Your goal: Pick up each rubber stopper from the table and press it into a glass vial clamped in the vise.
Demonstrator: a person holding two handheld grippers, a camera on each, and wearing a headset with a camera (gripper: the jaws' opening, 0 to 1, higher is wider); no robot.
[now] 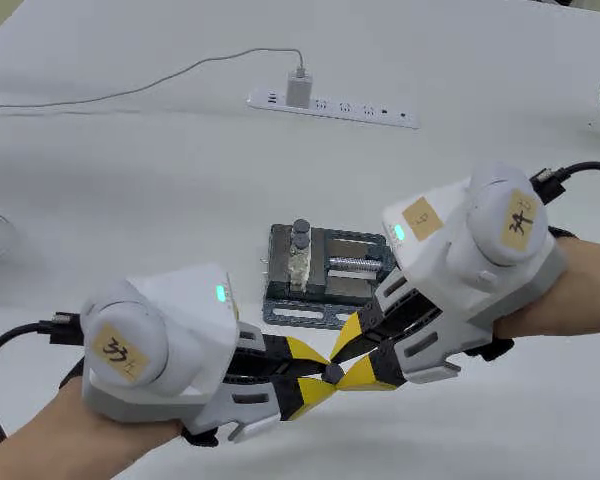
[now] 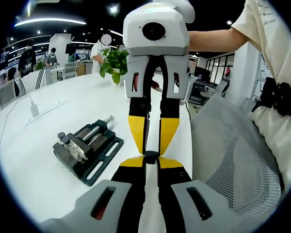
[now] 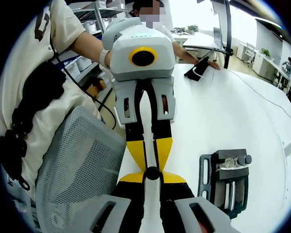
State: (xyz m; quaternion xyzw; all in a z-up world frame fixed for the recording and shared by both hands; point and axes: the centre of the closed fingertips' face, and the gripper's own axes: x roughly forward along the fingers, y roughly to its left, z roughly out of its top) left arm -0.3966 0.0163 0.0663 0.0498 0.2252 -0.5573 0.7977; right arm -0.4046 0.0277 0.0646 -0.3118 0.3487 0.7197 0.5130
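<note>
Black rubber stopper (image 1: 332, 373), one, nipped tip to tip between left tongs (image 1: 322, 378) and right tongs (image 1: 342, 368), both closed on it. At 12 o'clock, one vise (image 1: 320, 300) clamping one capped glass vial (image 1: 298, 265). Power strip (image 1: 332, 106) in head view; mesh chair (image 2: 233, 155) in gripper views.

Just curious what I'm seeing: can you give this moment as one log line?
left hand-held gripper: shut on rubber stopper | right hand-held gripper: shut on same stopper | glass vial: clamped in vise, capped
</note>
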